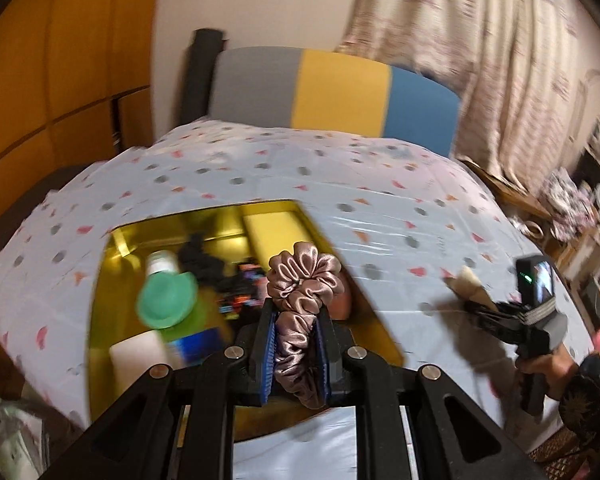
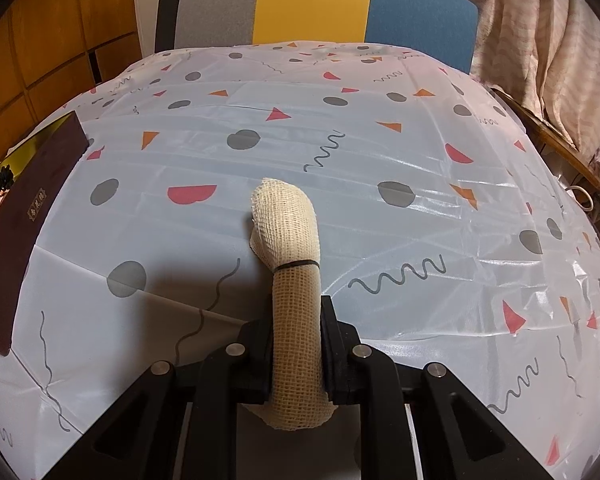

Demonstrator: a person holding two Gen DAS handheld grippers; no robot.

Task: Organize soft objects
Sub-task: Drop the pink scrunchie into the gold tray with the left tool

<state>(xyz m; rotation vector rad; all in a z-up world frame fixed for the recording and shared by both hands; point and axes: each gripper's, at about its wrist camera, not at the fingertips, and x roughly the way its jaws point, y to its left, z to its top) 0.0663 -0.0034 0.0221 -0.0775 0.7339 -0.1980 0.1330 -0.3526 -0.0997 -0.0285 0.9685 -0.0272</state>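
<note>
My left gripper [image 1: 296,316] is shut on a mauve satin scrunchie [image 1: 302,280] and holds it above the right part of an open gold-lined box [image 1: 112,280]. The box holds a bottle with a green cap [image 1: 166,300], a black scrunchie [image 1: 198,258] and other small items, blurred. My right gripper [image 2: 296,304] is shut on a cream gauze roll [image 2: 290,240] bound by a black band, held above the patterned tablecloth [image 2: 380,152]. The right gripper also shows in the left wrist view [image 1: 482,300], to the right of the box, with the gauze roll [image 1: 474,282] in it.
The box's dark maroon side [image 2: 20,232] shows at the far left of the right wrist view. A chair with a grey, yellow and blue back [image 2: 320,4] stands behind the table. A curtain [image 2: 540,32] hangs at the right, with a cluttered shelf [image 1: 572,208] beyond.
</note>
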